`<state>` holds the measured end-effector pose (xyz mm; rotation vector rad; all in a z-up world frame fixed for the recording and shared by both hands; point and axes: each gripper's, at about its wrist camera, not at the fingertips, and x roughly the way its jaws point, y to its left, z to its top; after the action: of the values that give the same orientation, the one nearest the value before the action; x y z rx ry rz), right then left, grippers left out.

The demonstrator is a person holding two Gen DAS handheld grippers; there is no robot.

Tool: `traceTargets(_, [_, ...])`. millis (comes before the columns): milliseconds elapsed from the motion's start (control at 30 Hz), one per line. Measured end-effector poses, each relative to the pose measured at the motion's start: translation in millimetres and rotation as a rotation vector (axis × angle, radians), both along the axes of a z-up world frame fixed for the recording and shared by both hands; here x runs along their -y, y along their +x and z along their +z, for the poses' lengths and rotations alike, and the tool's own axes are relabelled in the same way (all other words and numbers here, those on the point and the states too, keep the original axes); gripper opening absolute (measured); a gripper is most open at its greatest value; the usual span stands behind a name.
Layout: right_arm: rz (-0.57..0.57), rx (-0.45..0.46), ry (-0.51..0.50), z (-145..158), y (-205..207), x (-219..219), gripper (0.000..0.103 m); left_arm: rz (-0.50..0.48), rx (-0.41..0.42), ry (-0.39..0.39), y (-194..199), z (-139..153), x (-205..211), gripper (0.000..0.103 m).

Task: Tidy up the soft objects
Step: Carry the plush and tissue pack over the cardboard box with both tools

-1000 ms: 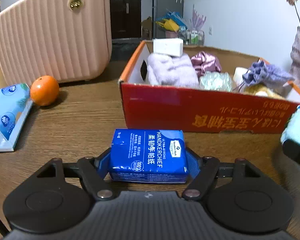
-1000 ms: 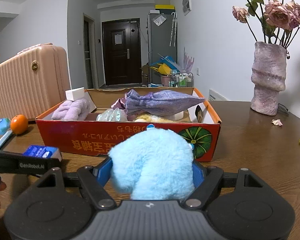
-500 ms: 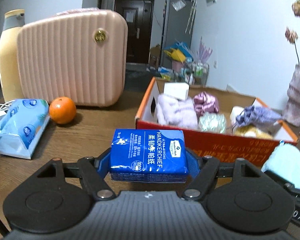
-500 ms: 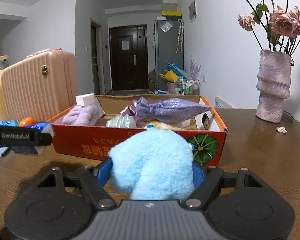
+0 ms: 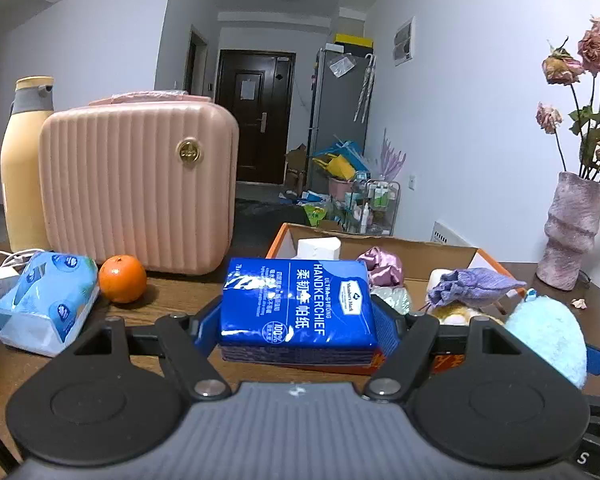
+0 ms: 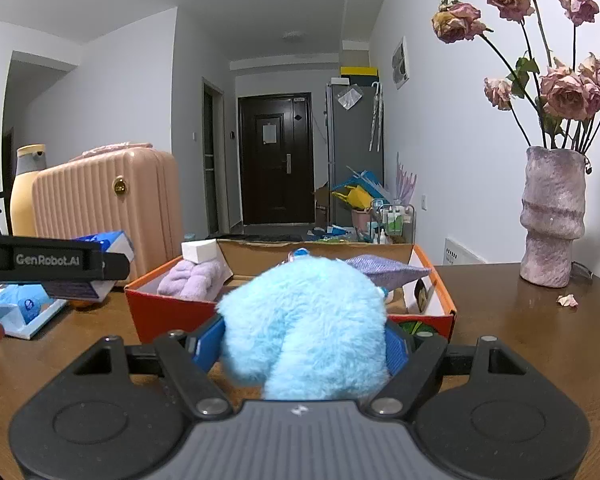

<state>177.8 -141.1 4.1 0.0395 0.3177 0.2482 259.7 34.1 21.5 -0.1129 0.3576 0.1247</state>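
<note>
My left gripper [image 5: 298, 320] is shut on a blue handkerchief tissue pack [image 5: 298, 306] and holds it in the air in front of the orange cardboard box [image 5: 488, 258]. My right gripper [image 6: 306, 334] is shut on a fluffy light-blue plush [image 6: 306, 324], raised in front of the same box [image 6: 168, 306]. The plush also shows in the left wrist view [image 5: 548, 336]. The box holds a lilac towel [image 6: 192, 282], a white block [image 6: 199, 251], a purple pouch [image 6: 384, 268] and a pink satin piece [image 5: 380, 268].
A pink ribbed case [image 5: 140, 188] and a cream bottle [image 5: 22, 160] stand at the left back. An orange [image 5: 122, 279] and a blue tissue bag [image 5: 44, 304] lie on the wooden table [image 6: 520, 340]. A vase with dried roses [image 6: 552, 216] stands at the right.
Both grippers have risen with their loads. The tissue pack left the table and now hangs in front of the box. The plush sits higher against the box.
</note>
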Motion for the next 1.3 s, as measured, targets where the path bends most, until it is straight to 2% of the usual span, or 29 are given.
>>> traceTargets(400, [-0.045, 0.068, 0.024, 7.1, 20.2, 12.2, 0.077, -0.023, 0.048, -0.001, 8.2, 8.7, 17.6, 0.074])
traceTargets(867, [-0.083, 0.114, 0.040, 7.0, 67.6, 27.9, 0.077, -0.031, 0.067, -0.028, 52.4, 8.1, 46.4, 0.074])
traceTargets(1300, [-0.097, 0.132, 0.029, 4.4, 120.0, 33.5, 0.077, -0.019, 0.074, -0.017, 100.4, 2.4, 62.7, 0.074])
